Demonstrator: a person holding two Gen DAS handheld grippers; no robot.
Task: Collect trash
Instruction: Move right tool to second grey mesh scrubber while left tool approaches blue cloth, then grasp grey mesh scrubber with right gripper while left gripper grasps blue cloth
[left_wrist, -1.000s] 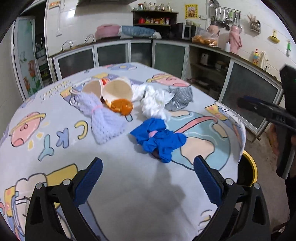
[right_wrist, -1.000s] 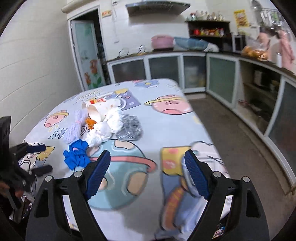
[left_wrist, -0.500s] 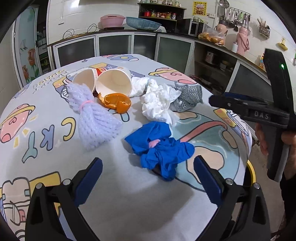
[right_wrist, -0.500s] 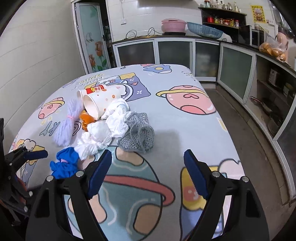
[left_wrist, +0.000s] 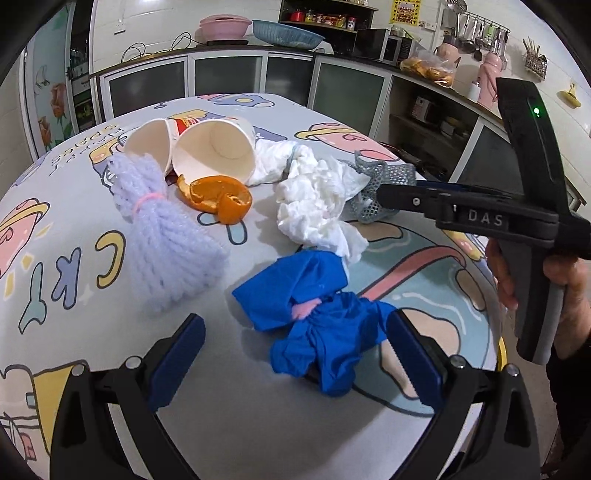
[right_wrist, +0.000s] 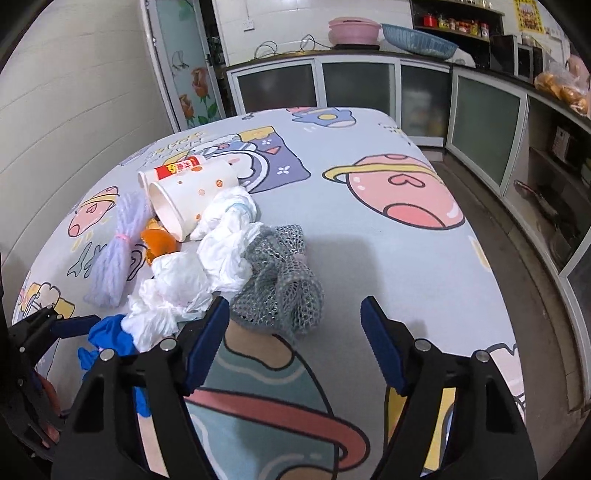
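Trash lies in a heap on the cartoon tablecloth (left_wrist: 74, 258). A crumpled blue glove (left_wrist: 314, 317) sits just ahead of my open left gripper (left_wrist: 295, 354), between its fingers. Behind it lie white tissue (left_wrist: 317, 199), orange peel (left_wrist: 218, 195), a lilac yarn bundle (left_wrist: 162, 240), two tipped paper cups (left_wrist: 214, 151) and a grey mesh wad (left_wrist: 384, 177). My right gripper (right_wrist: 295, 332) is open, with the grey mesh (right_wrist: 284, 280) right at its fingertips and tissue (right_wrist: 192, 273) by its left finger. It also shows from the side in the left wrist view (left_wrist: 461, 210).
A yellow-rimmed bin (left_wrist: 500, 350) peeks out below the table's right edge. Kitchen cabinets (right_wrist: 351, 85) and a counter with dishes run along the back and right. Bare floor (right_wrist: 517, 229) lies right of the table.
Both grippers have moved closer to the heap. The left now has the blue glove between its fingers; the right has come in from the table's edge up to the grey mesh.
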